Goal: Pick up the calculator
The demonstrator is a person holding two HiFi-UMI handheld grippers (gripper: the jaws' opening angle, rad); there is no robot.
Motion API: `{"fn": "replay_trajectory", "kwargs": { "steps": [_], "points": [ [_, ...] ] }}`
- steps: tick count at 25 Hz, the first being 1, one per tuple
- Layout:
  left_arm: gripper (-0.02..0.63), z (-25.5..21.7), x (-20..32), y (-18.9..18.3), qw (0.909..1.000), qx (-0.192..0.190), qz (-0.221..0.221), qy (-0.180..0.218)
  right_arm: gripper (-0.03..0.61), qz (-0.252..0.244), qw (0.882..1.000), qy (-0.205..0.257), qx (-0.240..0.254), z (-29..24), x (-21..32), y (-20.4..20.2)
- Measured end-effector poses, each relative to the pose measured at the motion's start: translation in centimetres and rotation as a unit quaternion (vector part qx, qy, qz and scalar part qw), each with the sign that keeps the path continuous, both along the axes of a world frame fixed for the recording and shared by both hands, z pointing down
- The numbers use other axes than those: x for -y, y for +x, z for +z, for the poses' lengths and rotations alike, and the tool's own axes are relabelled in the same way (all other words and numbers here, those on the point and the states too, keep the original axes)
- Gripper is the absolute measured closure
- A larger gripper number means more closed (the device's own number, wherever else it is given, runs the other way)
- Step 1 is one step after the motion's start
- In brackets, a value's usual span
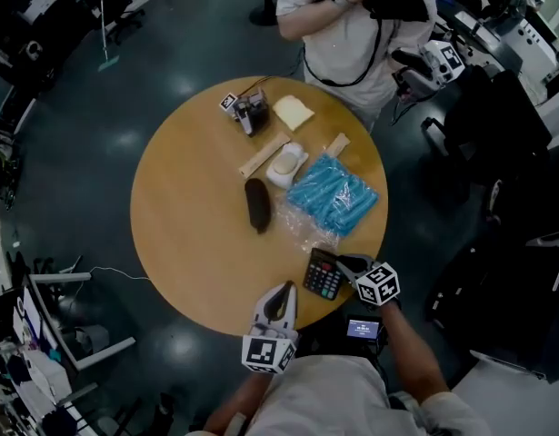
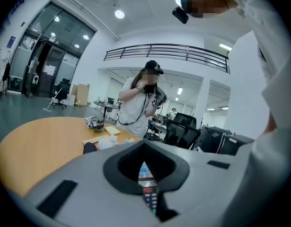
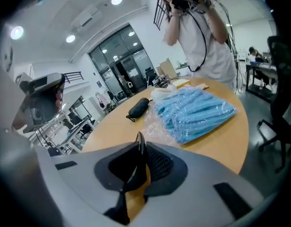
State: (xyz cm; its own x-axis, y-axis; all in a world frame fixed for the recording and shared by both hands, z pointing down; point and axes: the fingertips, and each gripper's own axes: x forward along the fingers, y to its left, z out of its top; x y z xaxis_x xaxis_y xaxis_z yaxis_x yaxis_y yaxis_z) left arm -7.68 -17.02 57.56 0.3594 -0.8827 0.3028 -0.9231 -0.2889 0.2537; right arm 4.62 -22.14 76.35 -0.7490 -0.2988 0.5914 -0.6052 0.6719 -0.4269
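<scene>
The black calculator (image 1: pixel 322 274) sits at the near edge of the round wooden table (image 1: pixel 188 216). My right gripper (image 1: pixel 345 263) is at its right side, and in the right gripper view the jaws (image 3: pixel 138 151) are closed on its thin dark edge (image 3: pixel 136 171), which stands edge-on between them. My left gripper (image 1: pixel 283 291) hovers at the table's near edge, just left of the calculator, with its fingertips together and nothing in them. Through the narrow slot of its jaws (image 2: pixel 145 163) the left gripper view shows the calculator's keys (image 2: pixel 150 198).
A blue plastic packet (image 1: pixel 334 195) on clear wrap lies just beyond the calculator, and a black pouch (image 1: pixel 258 204) left of it. Farther off are a white item (image 1: pixel 287 163), a wooden stick (image 1: pixel 263 155), a pale pad (image 1: pixel 294 113) and a small device (image 1: pixel 249 112). A person (image 1: pixel 347 25) stands at the far edge.
</scene>
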Motion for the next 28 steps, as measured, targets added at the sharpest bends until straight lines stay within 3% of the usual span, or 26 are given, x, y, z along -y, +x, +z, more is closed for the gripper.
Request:
{"fn": "replay_trajectory", "kwargs": {
  "steps": [7, 13, 21, 28],
  "points": [
    [0.607, -1.4, -0.9, 1.0, 0.9997, -0.004, 0.008, 0.021, 0.525, 0.072, 0.995, 0.071, -0.026, -3.5, -2.4, 0.6],
    [0.607, -3.0, -0.7, 1.2, 0.9991, 0.005, 0.013, 0.041, 0.525, 0.102, 0.978, 0.160, -0.087, -9.9, -4.1, 1.1],
    [0.607, -6.4, -0.6, 1.8, 0.9974, 0.005, 0.021, 0.069, 0.525, 0.157, 0.961, 0.222, -0.042, -19.6, -5.2, 1.8],
    [0.607, -7.1, -1.0, 1.0, 0.9965, 0.008, 0.012, 0.082, 0.525, 0.172, 0.953, 0.248, -0.028, -22.7, -5.3, 1.5]
  ]
}}
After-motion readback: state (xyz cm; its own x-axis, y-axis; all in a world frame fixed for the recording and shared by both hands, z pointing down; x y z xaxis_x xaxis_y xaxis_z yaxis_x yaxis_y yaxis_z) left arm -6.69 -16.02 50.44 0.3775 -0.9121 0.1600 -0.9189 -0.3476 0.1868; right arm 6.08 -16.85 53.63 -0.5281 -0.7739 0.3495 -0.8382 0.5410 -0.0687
